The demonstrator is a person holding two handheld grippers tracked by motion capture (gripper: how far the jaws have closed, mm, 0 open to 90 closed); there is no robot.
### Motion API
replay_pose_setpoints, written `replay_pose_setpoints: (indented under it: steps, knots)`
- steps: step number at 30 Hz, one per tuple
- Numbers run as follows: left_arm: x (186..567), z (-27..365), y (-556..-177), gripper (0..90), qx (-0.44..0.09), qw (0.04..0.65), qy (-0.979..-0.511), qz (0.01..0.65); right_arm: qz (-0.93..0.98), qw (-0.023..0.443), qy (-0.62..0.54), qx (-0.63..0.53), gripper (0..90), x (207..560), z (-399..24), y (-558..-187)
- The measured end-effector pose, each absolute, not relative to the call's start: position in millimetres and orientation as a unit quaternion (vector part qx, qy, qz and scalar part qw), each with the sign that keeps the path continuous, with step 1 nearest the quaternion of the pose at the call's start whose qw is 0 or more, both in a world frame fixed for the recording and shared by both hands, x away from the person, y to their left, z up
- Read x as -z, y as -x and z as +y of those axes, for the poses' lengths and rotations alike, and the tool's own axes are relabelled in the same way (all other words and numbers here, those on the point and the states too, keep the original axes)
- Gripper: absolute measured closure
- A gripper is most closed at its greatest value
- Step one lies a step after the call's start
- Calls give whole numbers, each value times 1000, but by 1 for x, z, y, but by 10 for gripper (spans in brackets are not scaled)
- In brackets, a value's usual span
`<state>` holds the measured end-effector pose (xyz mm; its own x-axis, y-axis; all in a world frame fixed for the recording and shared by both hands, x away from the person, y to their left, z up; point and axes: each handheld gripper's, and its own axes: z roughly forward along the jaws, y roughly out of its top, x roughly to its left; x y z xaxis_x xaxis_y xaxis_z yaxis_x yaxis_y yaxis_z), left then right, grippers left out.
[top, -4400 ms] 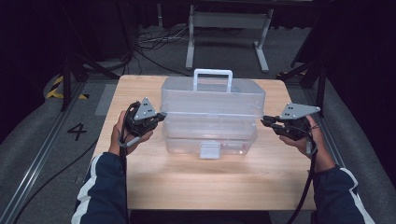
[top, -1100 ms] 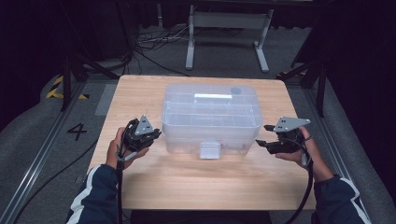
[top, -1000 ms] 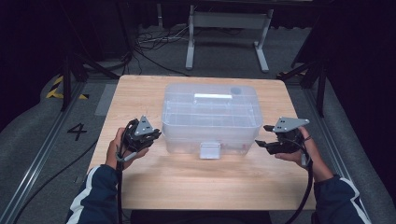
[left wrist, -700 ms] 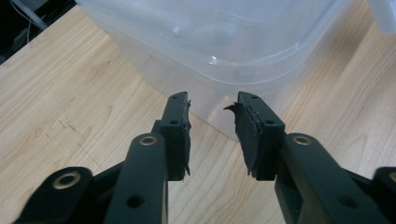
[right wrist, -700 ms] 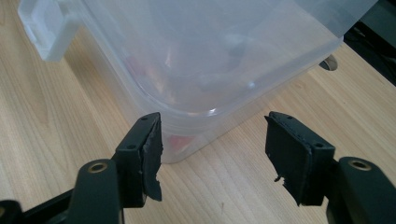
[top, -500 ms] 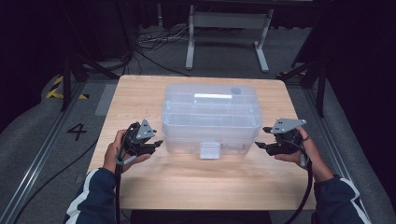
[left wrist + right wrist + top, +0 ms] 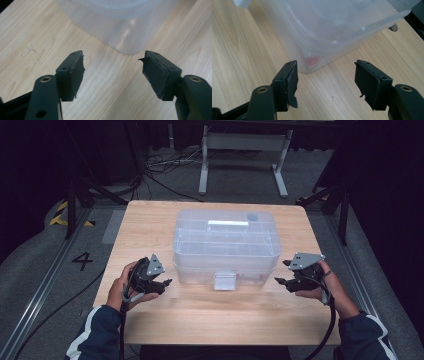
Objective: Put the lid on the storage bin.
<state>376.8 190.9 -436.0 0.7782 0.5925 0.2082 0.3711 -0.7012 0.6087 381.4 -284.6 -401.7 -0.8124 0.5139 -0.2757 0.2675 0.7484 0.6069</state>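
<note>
Clear plastic box (image 7: 225,245) on tabletop (image 7: 150,220), contents too blurry for us | left hand-held gripper (image 7: 162,284) jaws just been opening, empty | right hand-held gripper (image 7: 281,274) jaws apart, empty | box top cut off in gripper views

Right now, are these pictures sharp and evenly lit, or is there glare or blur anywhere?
High view: the wooden table is brightly lit, the room around it nearly black. Left gripper view: black pads sharp, the clear plastic box soft with white glare streaks. Right gripper view: box wall hazy, small highlights on it.
</note>
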Motion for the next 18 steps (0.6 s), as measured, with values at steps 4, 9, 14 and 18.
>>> replay_pose_setpoints:
  steps: [4,9,14,18]
  knots:
    - [444,196,-371,280,-193,269,-905,266,913,218,-211,-272,350,405,-286,-378]
    - [452,207,-363,270,-201,240,-911,269,917,215,-213,-261,346,412,-291,-375]
    - [458,221,-356,237,-203,241,-906,283,919,210,-202,-265,339,420,-296,-369]
    - [460,227,-351,228,-200,246,-904,286,918,209,-206,-266,333,425,-302,-365]
